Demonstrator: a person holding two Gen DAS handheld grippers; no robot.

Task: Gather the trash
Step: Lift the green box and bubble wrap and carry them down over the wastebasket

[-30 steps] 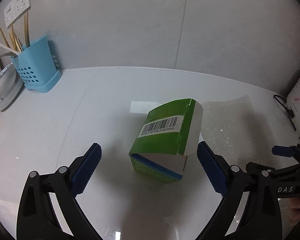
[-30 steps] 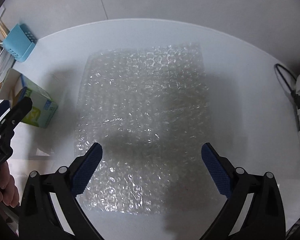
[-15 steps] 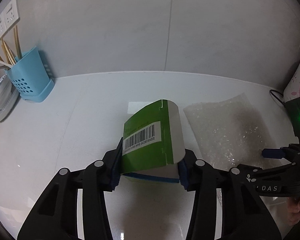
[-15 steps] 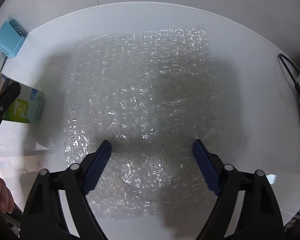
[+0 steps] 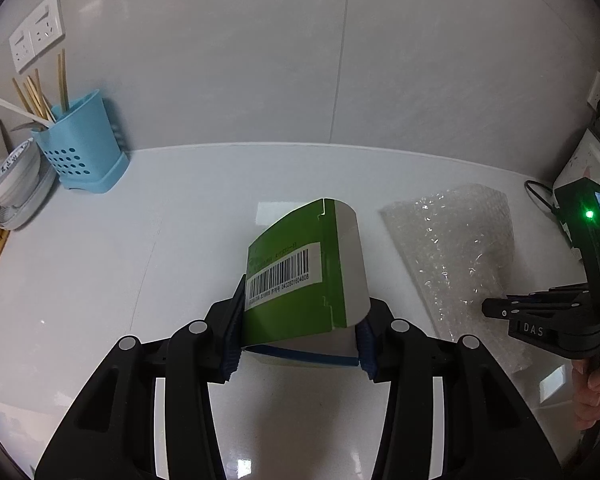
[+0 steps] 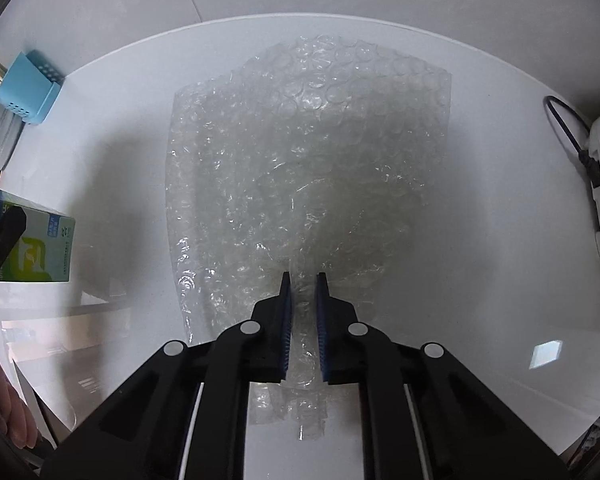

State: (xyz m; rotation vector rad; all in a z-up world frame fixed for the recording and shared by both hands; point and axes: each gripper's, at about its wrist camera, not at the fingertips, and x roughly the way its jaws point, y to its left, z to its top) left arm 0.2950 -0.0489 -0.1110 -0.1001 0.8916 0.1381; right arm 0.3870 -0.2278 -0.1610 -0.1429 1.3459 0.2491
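Setting, left wrist view: white countertop (image 5: 100, 272) against a pale tiled wall; a blue utensil holder (image 5: 82, 146) with chopsticks stands far left beside stacked bowls.
Left gripper (image 5: 298, 340): jaws clamped on the lower sides of a green carton (image 5: 296, 280); its barcode label faces up and the carton looks just clear of the counter.
Bubble wrap, left view (image 5: 456, 252): lies to the right of the carton, with the right gripper (image 5: 496, 312) at its near edge.
Setting, right wrist view: same countertop (image 6: 500, 200); a white appliance with a black cable at the far right.
Right gripper (image 6: 303, 312): jaws pinched tight on a gathered fold of the bubble wrap (image 6: 308, 152); most of the sheet lies on the counter.
Progress: 2 pieces of trash are gripped; no bin shows, so carrying and dropping both remain.
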